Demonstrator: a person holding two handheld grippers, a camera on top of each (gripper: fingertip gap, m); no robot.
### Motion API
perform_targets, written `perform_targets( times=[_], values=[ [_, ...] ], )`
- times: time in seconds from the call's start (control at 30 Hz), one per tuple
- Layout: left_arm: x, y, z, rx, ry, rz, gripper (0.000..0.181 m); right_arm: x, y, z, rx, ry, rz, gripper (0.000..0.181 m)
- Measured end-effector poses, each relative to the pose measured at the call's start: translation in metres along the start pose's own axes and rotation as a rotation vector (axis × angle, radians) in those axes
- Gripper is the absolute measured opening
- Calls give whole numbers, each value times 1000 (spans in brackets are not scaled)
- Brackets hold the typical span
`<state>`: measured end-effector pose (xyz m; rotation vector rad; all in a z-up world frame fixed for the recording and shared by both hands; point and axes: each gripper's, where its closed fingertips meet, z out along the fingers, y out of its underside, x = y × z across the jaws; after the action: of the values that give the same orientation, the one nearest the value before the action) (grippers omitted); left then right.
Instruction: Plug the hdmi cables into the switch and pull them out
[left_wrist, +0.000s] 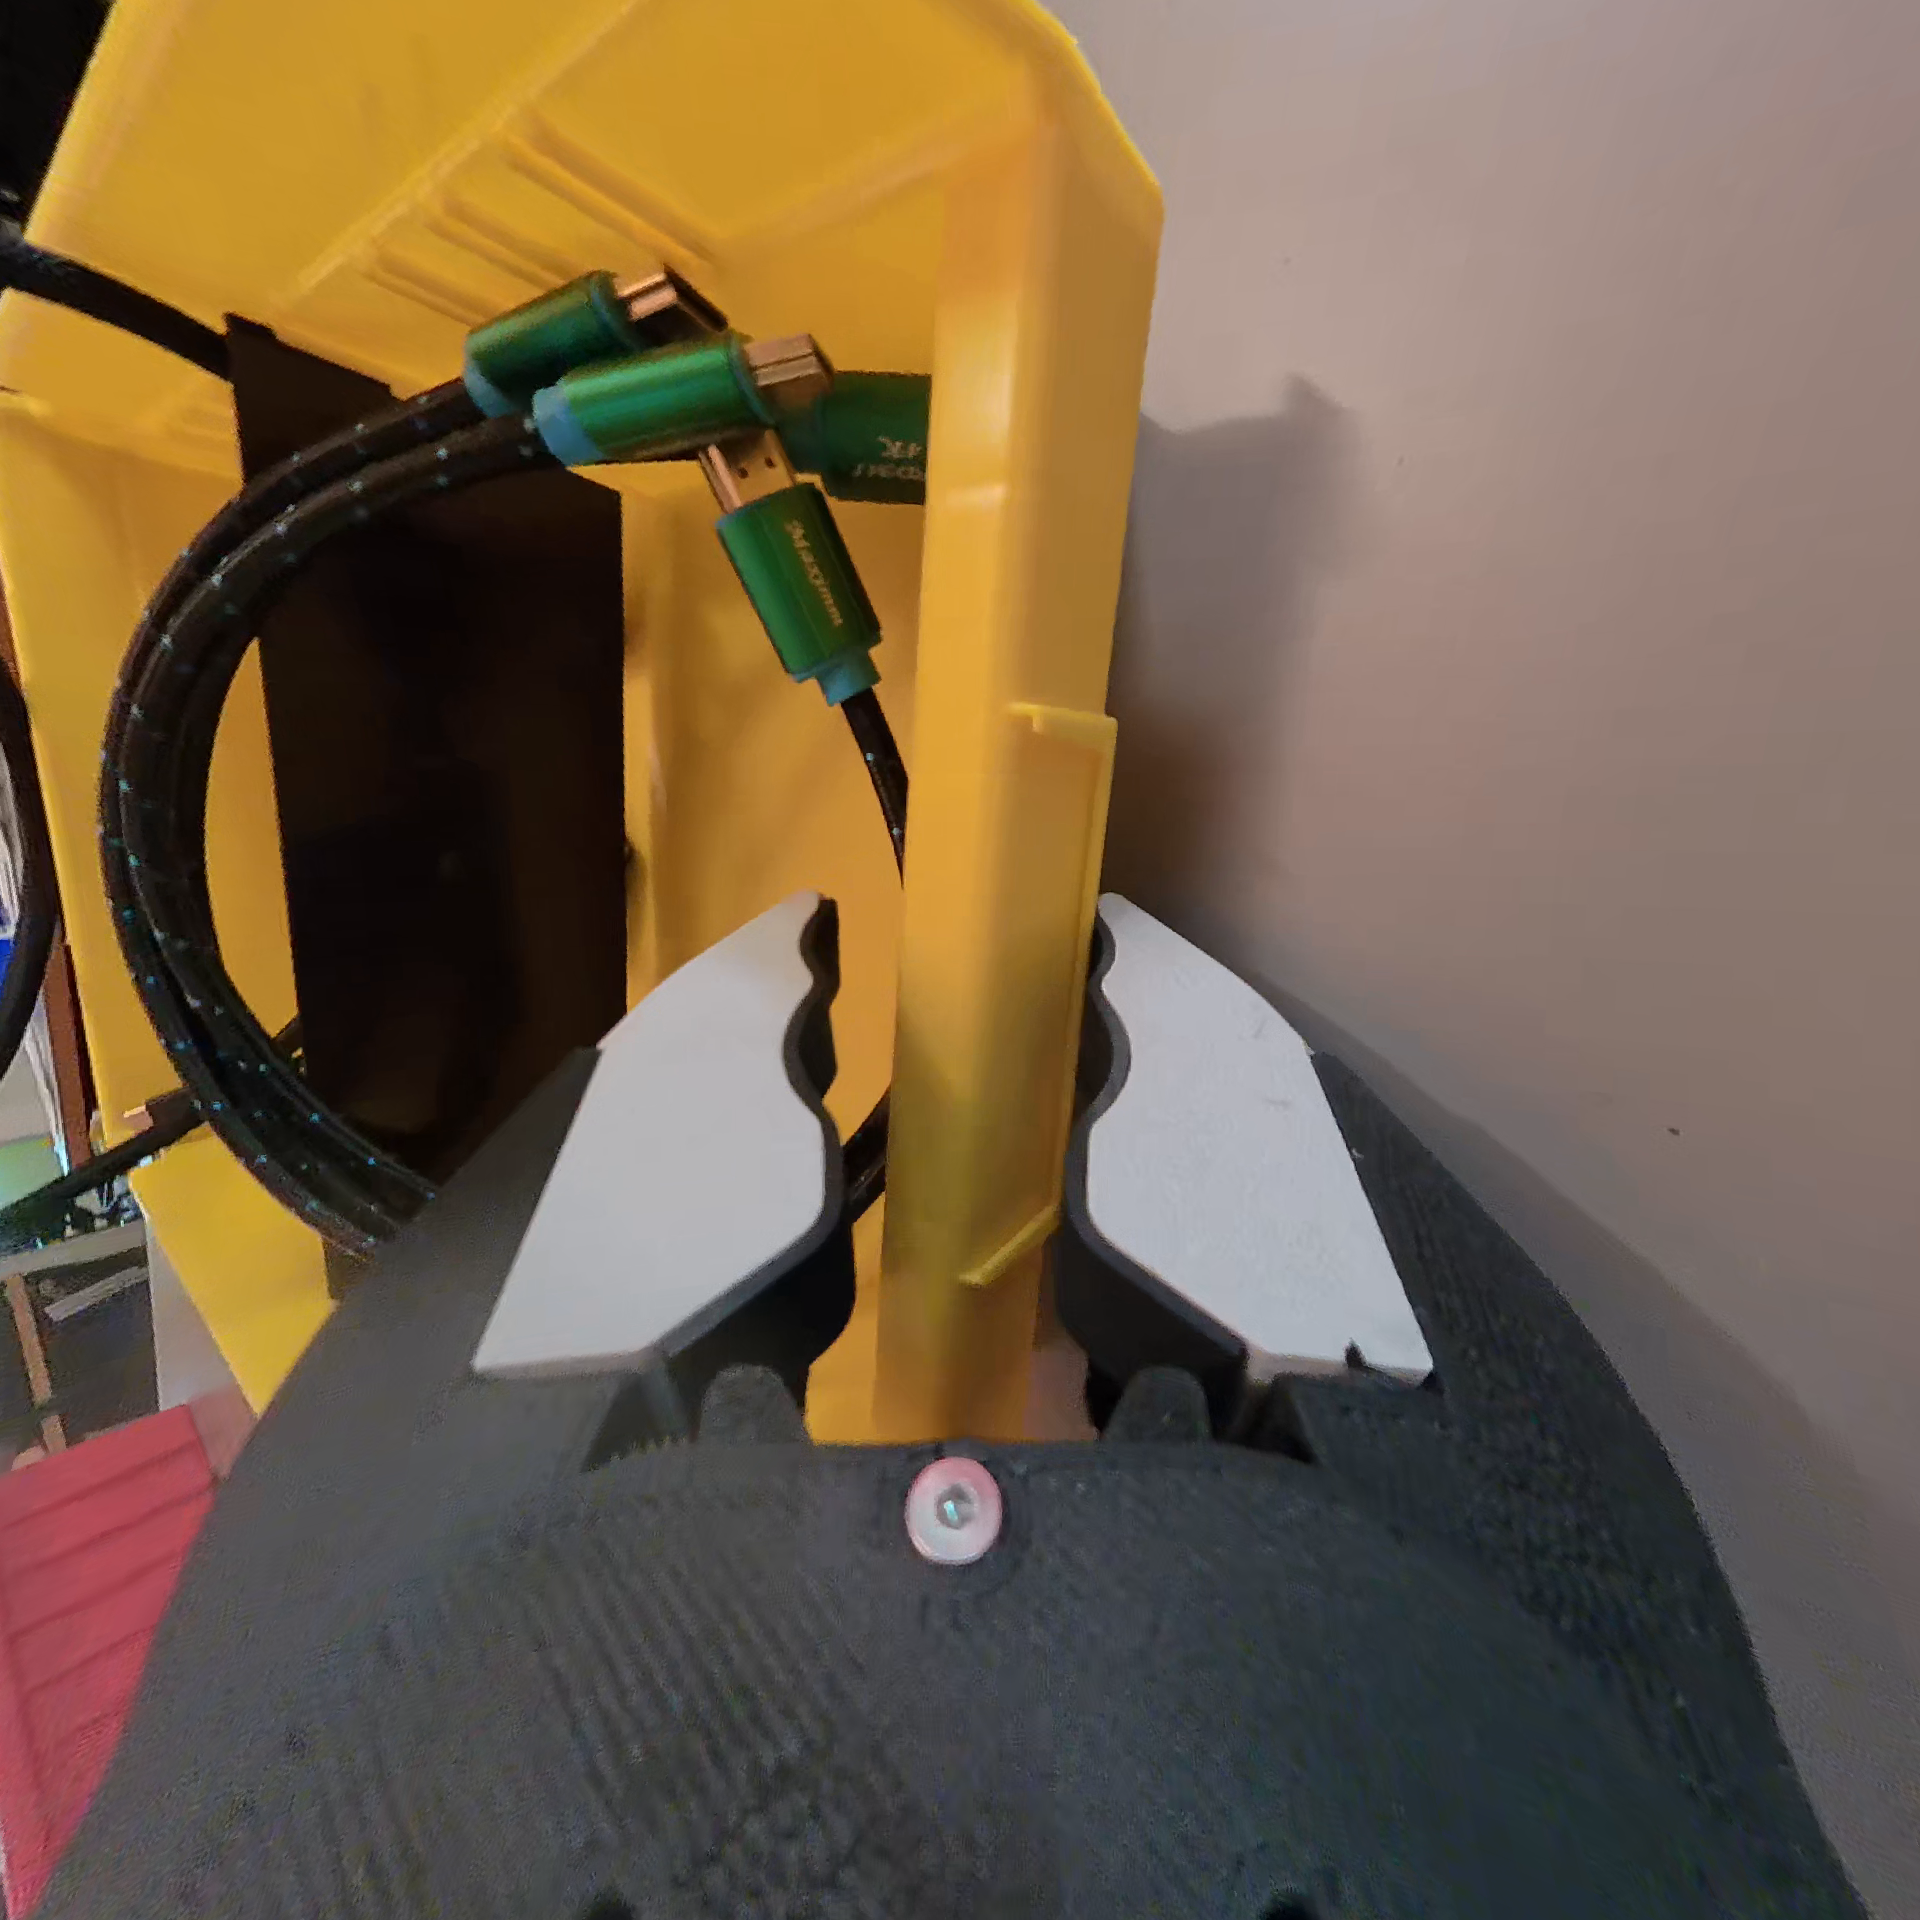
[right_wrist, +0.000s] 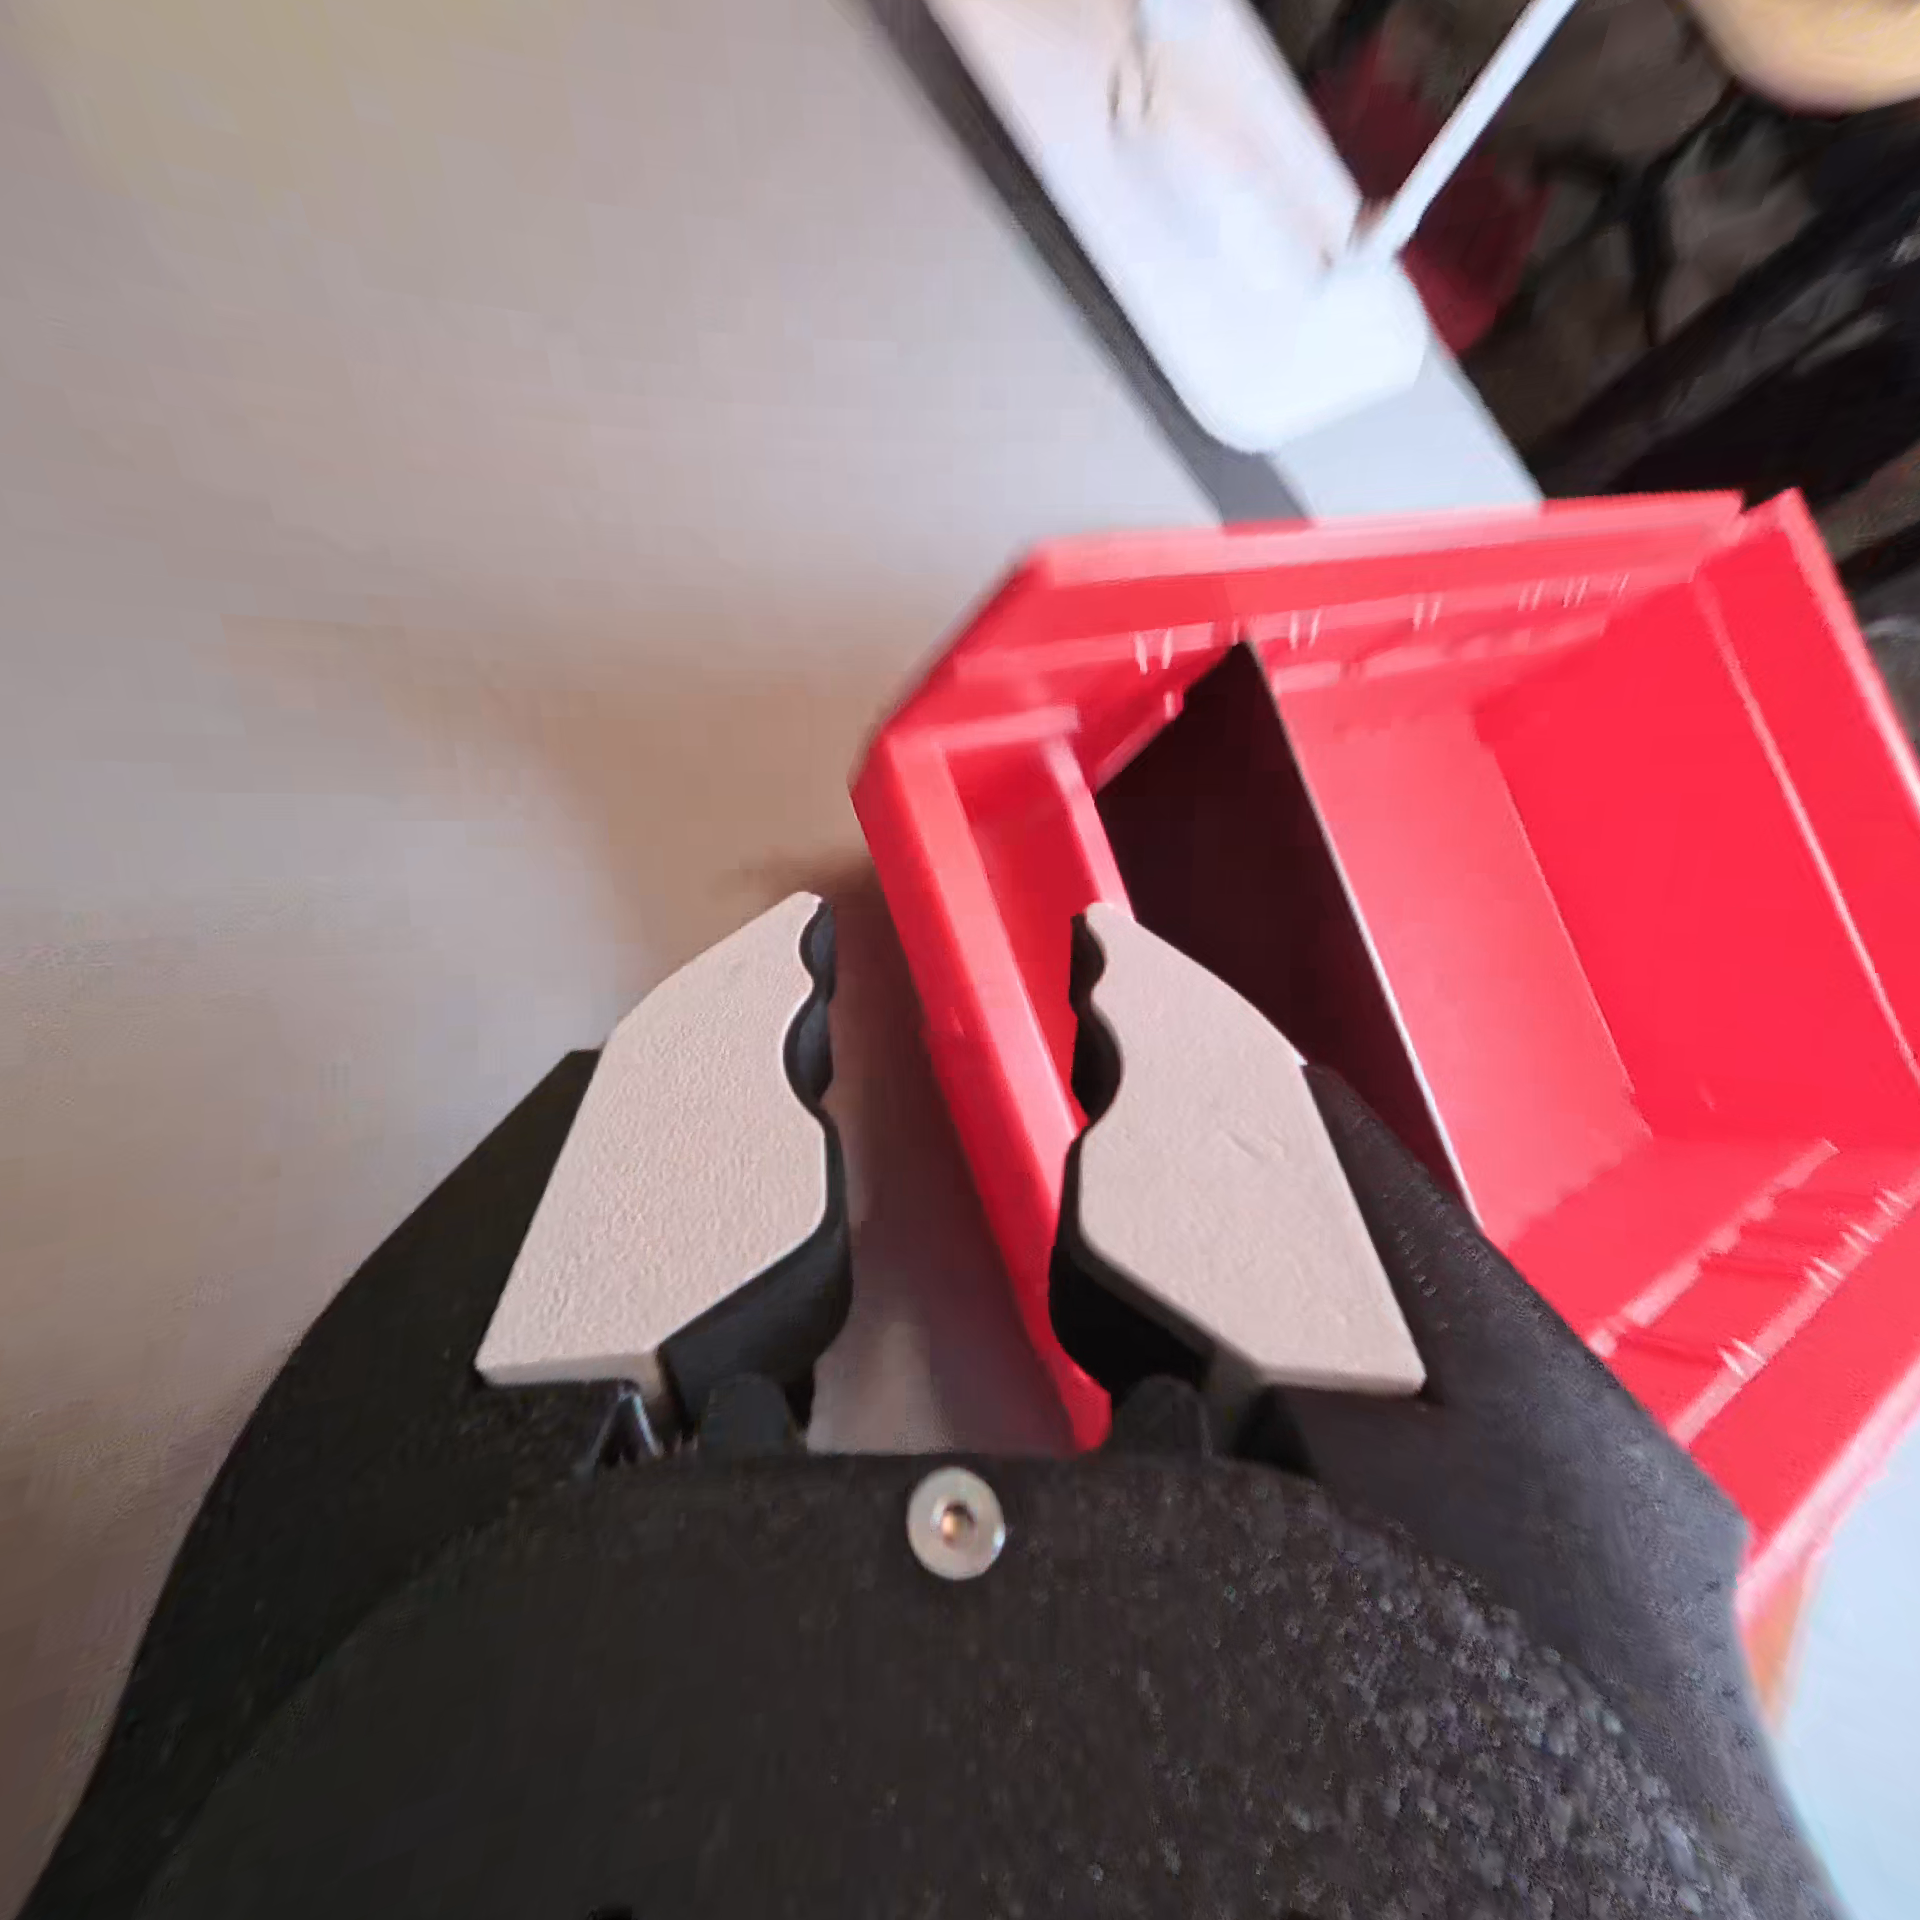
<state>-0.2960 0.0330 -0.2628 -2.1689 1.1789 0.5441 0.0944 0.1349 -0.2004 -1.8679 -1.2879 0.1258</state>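
Clamping the yellow plastic bin (left_wrist: 623, 156) wall, the left gripper (left_wrist: 961, 914) tilts it, exposing green-plugged braided HDMI cables (left_wrist: 665, 405); the right gripper (right_wrist: 951, 925) straddles the red plastic bin (right_wrist: 1558, 831) rim, grip uncertain.

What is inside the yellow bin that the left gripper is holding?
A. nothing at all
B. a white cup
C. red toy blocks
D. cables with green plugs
D. In the left wrist view, black braided cables with green plugs lie in the yellow bin, whose wall sits between the fingers of the left gripper.
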Motion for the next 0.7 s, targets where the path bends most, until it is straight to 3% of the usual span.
perform_targets(
  times=[0.13,0.27,0.37,0.47,0.57,0.7],
  values=[
    [-1,-1,-5,-6,-38,-9,45,-23,-50,-10,318,-50,186,40],
    [-9,-30,-42,145,29,-93,43,-43,-69,-6,543,-91,293,37],
    [-51,-41,-70,219,-16,-164,42,-50,-63,3,577,-93,319,34],
    [-103,-38,-83,209,-121,-198,42,-55,-58,7,564,-69,285,33],
    [-144,-32,-80,157,-183,-187,42,-59,-58,5,566,-45,234,31],
    [-189,-25,-64,0,-248,-19,44,-63,-60,5,559,-36,197,28]
  ],
)
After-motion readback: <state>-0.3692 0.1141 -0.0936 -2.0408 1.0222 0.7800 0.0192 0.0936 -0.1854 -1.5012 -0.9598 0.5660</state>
